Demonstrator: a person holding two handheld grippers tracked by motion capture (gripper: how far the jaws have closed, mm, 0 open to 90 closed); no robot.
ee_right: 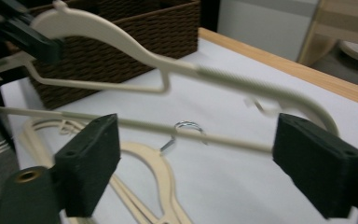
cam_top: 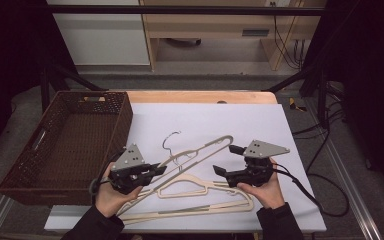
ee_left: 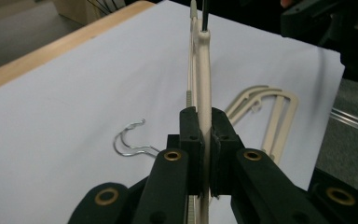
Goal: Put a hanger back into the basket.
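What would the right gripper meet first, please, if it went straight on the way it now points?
Probably the lifted hanger held by the left gripper: its thin lower bar crosses between the right gripper's open jaws. Depth is unclear, so it might pass underneath towards the basket.

The left claw (cam_top: pixel 156 169) is clamped tight, while the right claw (cam_top: pixel 228 160) sits with its jaws spread wide.

Raised hanger (ee_right: pixel 177 70) blurred along its ridged arm — lower hanger (ee_left: pixel 265 116) partly behind the jaws, seemingly.
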